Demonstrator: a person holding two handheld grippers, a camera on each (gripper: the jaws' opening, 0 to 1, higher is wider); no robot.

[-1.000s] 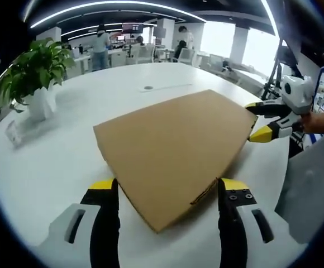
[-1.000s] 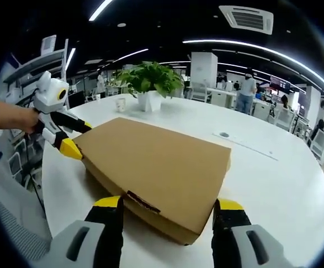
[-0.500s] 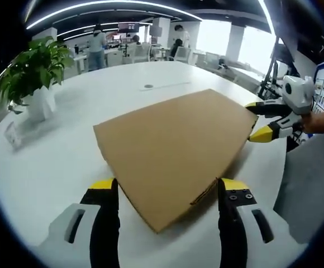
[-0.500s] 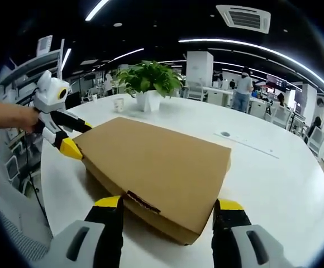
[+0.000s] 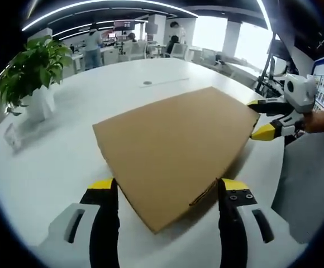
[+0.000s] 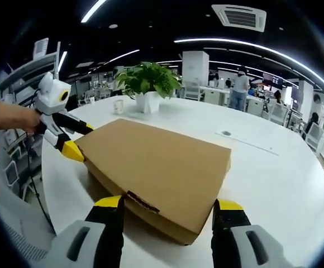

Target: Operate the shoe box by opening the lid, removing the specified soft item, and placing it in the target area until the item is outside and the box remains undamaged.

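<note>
Both tools spread, L tool (image 5: 167, 191) & R tool (image 6: 166, 210) straddling opposite corners of shut shoe box (image 5: 173, 148) on white bench (image 5: 56, 151), hands level, poses unchanged vs earlier, box unmoved.

The closed shoe box (image 5: 173, 148) hides its contents and the table (image 5: 50, 162) beneath it, its near corner at 6 o'clock screens part of the gap between the left gripper (image 5: 167, 192) jaws, and the people at 12 o'clock are too small to tell.
</note>
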